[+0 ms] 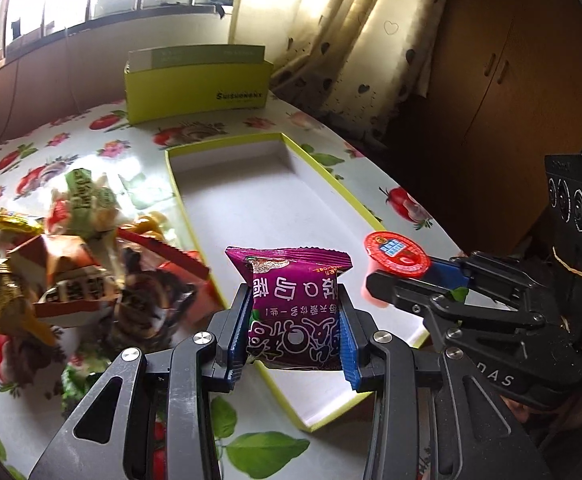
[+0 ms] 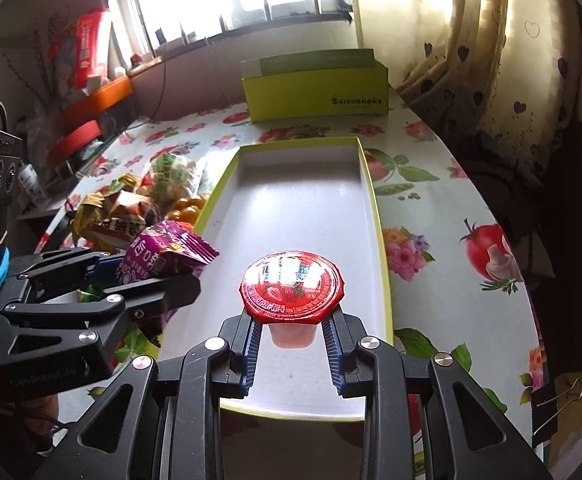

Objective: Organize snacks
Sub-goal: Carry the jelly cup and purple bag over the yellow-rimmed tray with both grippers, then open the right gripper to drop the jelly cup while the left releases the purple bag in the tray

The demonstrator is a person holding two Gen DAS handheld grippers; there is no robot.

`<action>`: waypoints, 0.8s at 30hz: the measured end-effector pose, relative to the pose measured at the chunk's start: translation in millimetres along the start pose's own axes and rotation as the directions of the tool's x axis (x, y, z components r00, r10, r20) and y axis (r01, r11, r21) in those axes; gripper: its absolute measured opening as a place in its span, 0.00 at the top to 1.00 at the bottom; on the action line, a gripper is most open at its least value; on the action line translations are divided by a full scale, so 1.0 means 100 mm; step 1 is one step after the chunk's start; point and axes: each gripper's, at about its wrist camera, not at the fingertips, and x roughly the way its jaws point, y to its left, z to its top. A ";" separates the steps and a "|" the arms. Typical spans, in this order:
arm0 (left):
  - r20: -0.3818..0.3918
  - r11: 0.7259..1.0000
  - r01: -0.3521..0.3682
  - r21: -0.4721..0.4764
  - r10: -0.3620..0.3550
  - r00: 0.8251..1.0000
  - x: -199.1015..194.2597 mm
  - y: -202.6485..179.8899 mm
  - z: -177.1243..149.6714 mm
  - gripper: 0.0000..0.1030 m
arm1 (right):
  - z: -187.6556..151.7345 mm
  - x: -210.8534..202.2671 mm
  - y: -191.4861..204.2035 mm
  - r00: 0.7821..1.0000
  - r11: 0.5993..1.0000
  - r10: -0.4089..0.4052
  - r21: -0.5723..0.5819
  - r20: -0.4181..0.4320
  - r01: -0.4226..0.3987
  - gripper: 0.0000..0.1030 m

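Observation:
My left gripper [image 1: 295,320] is shut on a purple snack packet [image 1: 293,308], held above the near end of the long white tray with a yellow-green rim [image 1: 179,184]. My right gripper [image 2: 293,330] is shut on a jelly cup with a red foil lid [image 2: 293,288], also over the tray's near end [image 2: 371,184]. The cup [image 1: 397,258] and right gripper show at the right of the left wrist view. The packet [image 2: 163,256] and left gripper show at the left of the right wrist view. The tray holds nothing.
A pile of several mixed snacks [image 1: 83,252] lies left of the tray on the fruit-print tablecloth [image 2: 431,240]; it also shows in the right wrist view [image 2: 151,196]. A yellow-green box [image 1: 199,84] stands at the table's far edge. Curtains and a dark cabinet are to the right.

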 end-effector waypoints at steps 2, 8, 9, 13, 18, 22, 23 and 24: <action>-0.009 1.000 0.004 0.000 -0.004 1.000 0.06 -0.01 0.01 0.61 | 0.00 0.03 -0.02 1.000 1.000 0.000 0.002 -0.007 0.000 0.74; -0.035 1.000 0.014 -0.014 -0.014 0.999 0.20 0.00 0.02 0.61 | 0.00 0.09 -0.06 1.000 1.000 -0.003 0.006 -0.029 0.003 0.74; -0.040 1.000 0.017 -0.016 -0.017 0.999 0.22 0.00 0.02 0.61 | 0.00 0.10 -0.07 0.999 1.000 -0.006 0.005 -0.032 0.006 0.73; -0.057 1.000 0.013 -0.018 -0.014 0.998 0.29 0.00 0.04 0.61 | 0.00 0.13 -0.09 0.999 1.000 -0.004 0.011 -0.041 0.004 0.73; -0.068 0.999 0.036 -0.031 -0.038 0.997 0.32 0.01 0.04 0.61 | 0.03 0.10 -0.10 1.000 1.000 -0.013 0.006 -0.027 0.013 0.70; -0.055 0.998 0.045 -0.038 -0.047 0.997 0.29 0.01 0.05 0.59 | 0.04 0.07 -0.09 1.000 1.000 -0.015 0.003 -0.018 0.015 0.68; -0.052 0.998 0.044 -0.039 -0.046 0.998 0.28 0.02 0.06 0.59 | 0.04 0.06 -0.08 1.000 1.000 -0.015 0.001 -0.017 0.015 0.67; -0.044 0.998 0.045 -0.042 -0.047 0.998 0.26 0.02 0.06 0.59 | 0.04 0.05 -0.08 1.000 1.000 -0.015 0.000 -0.015 0.015 0.65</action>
